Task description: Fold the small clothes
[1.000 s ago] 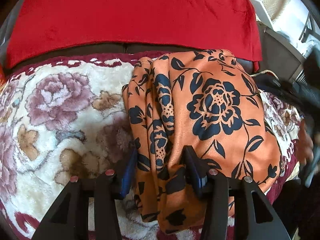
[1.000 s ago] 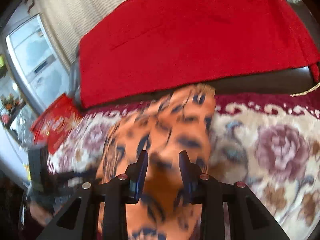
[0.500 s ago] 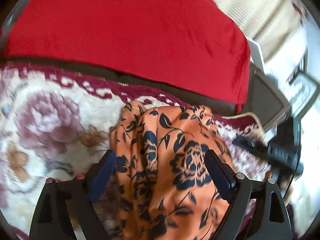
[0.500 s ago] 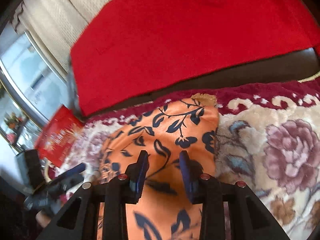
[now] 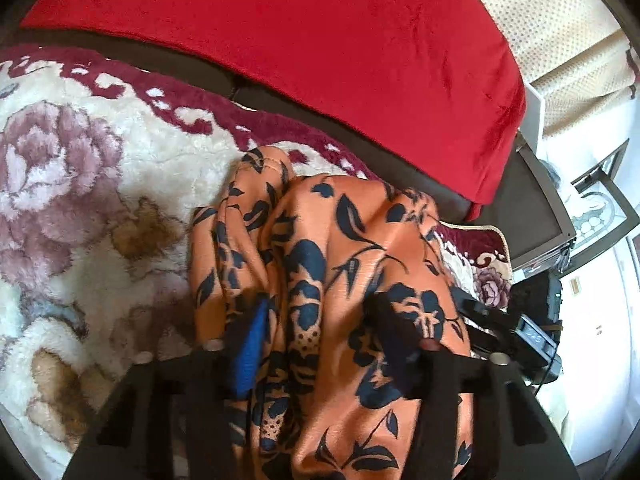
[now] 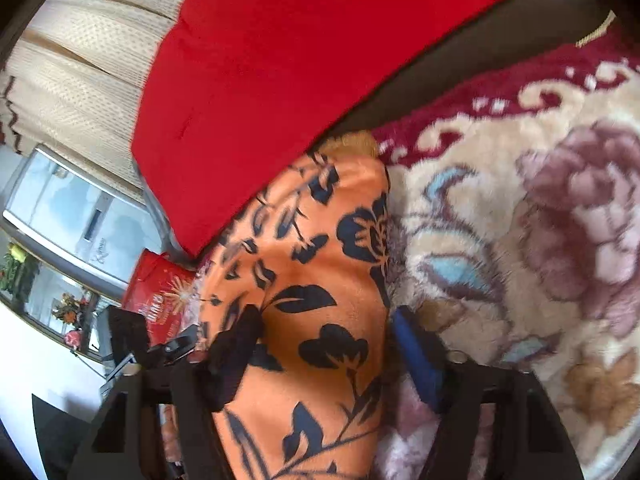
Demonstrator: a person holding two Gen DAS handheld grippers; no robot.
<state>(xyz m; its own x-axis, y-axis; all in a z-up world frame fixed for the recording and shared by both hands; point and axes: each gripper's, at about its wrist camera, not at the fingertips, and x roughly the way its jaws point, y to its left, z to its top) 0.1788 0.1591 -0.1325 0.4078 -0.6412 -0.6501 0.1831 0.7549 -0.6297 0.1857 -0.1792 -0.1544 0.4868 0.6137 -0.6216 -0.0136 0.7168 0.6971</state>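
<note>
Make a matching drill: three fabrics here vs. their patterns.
Things:
1. garment
2. blanket
3. cover

Looks:
a. plain red
b. orange with dark flowers
c. cream with mauve roses, maroon border

Pairs: 1-b, 2-c, 3-a

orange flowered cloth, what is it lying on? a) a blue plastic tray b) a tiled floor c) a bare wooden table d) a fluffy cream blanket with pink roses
d, the orange cloth lies bunched on the fluffy cream blanket with pink roses and a dark red border, in front of the red cushion.
</note>
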